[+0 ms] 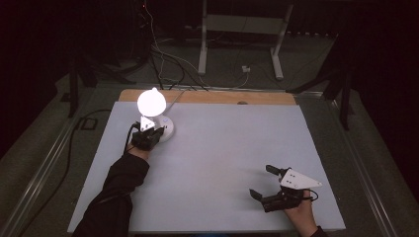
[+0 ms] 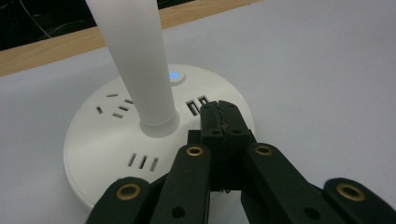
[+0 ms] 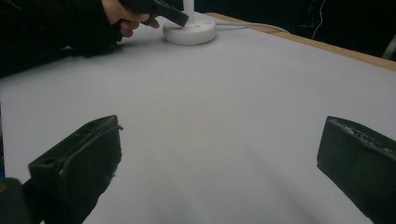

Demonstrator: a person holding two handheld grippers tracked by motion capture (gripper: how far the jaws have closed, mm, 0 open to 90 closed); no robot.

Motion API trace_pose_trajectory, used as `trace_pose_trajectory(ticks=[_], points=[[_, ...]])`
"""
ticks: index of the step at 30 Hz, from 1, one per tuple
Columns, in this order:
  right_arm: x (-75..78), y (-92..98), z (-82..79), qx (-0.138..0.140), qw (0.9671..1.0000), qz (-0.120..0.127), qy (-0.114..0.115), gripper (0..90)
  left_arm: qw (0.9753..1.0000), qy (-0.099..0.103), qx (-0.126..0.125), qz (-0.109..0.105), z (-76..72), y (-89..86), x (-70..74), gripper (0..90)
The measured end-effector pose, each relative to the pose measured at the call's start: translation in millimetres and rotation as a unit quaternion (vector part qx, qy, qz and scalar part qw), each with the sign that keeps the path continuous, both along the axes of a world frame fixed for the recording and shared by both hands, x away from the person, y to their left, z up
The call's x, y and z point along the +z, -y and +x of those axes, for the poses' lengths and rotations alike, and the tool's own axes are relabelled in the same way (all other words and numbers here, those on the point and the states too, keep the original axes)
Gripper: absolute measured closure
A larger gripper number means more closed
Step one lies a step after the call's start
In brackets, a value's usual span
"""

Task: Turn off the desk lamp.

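One lamp, two grippers on the tabletop.
We press the left gripper's closed jaws on the lamp base near the far-left corner; the right gripper's jaws gape wide.

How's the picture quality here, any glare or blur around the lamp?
High view: the lit lamp head is blown out to pure white, and the room behind is nearly black. Left gripper view: the lamp base is sharp and evenly lit. Right gripper view: the right hand-held gripper looks soft up close.
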State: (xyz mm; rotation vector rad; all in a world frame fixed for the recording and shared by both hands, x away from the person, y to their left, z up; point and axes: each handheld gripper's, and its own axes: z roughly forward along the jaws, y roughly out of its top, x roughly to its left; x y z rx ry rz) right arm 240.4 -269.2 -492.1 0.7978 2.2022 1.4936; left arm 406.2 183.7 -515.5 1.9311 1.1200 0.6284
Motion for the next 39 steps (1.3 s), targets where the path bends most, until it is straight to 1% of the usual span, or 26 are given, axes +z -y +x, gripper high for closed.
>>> trace_pose_trajectory(ticks=[4,5,11,13,15,18,20,22,24,27,28,29,30,32,34,35,36,39], points=[[0.0,0.1,0.0,0.0,1.0,0.0,-0.001,0.0,1.0,0.003,-0.002,0.002,0.2,0.7,-0.9,90.0],[-0.1,0.0,0.0,0.0,1.0,0.001,-0.001,0.0,1.0,0.005,-0.003,0.006,-0.2,0.9,-1.1,90.0],[-0.1,-0.3,-0.2,0.001,1.0,-0.001,-0.001,0.0,1.0,0.006,-0.004,0.003,-0.4,1.1,-1.8,90.0],[0.0,-0.3,-0.3,0.0,1.0,-0.001,-0.001,0.0,0.9999,0.005,-0.002,0.009,-0.3,2.2,-1.2,90.0],[0.0,-0.3,-0.4,0.001,1.0,-0.001,-0.001,0.0,0.9999,0.009,-0.003,0.014,-1.0,3.0,-1.5,90.0],[0.0,-0.3,-0.4,0.001,1.0,-0.001,-0.001,0.0,0.9998,0.006,0.007,0.019,0.1,1.8,-0.8,90.0],[-0.1,-0.1,-0.2,0.0,1.0,-0.001,-0.001,0.0,1.0,0.003,0.007,0.006,-0.3,-0.5,-0.9,90.0],[0.1,0.4,-0.4,0.0,1.0,0.0,0.0,0.0,1.0,0.004,0.004,0.007,-1.6,-0.6,2.1,90.0],[-0.1,0.8,0.1,0.0,1.0,0.001,-0.001,0.0,0.9999,0.009,0.004,-0.006,-3.2,-0.3,8.2,90.0],[-0.1,0.6,0.1,0.0,1.0,0.0,0.0,0.0,0.9998,0.01,-0.001,-0.018,-6.5,1.2,18.2,90.0],[0.0,0.6,0.0,0.0,1.0,0.0,0.0,0.0,0.9997,0.008,-0.003,-0.021,-7.9,2.0,21.1,86.8],[0.1,0.6,-0.2,0.0,1.0,0.0,-0.001,0.0,0.9997,0.007,-0.007,-0.022,-9.3,2.0,24.0,86.8],[0.1,0.8,-0.2,-0.001,1.0,0.0,0.0,0.0,0.9996,0.007,-0.009,-0.027,-11.0,2.1,26.5,86.4],[0.2,1.2,-0.1,-0.001,1.0,0.002,-0.001,0.0,0.9993,0.003,-0.014,-0.035,-13.6,1.4,31.1,82.3],[0.2,1.5,0.2,-0.002,1.0,0.002,-0.001,0.0,0.9989,0.003,-0.015,-0.044,-16.7,-0.1,34.9,81.5],[0.3,1.5,0.2,-0.002,1.0,0.002,-0.001,0.0,0.9987,0.0,-0.016,-0.049,-18.1,-1.1,36.6,77.3],[0.3,1.6,0.2,-0.002,1.0,0.002,-0.001,0.0,0.9986,-0.002,-0.017,-0.051,-19.6,-1.9,38.3,77.0],[0.5,1.8,0.2,-0.002,1.0,0.002,0.0,0.0,0.9985,-0.002,-0.014,-0.052,-25.5,-2.3,42.6,68.4]])
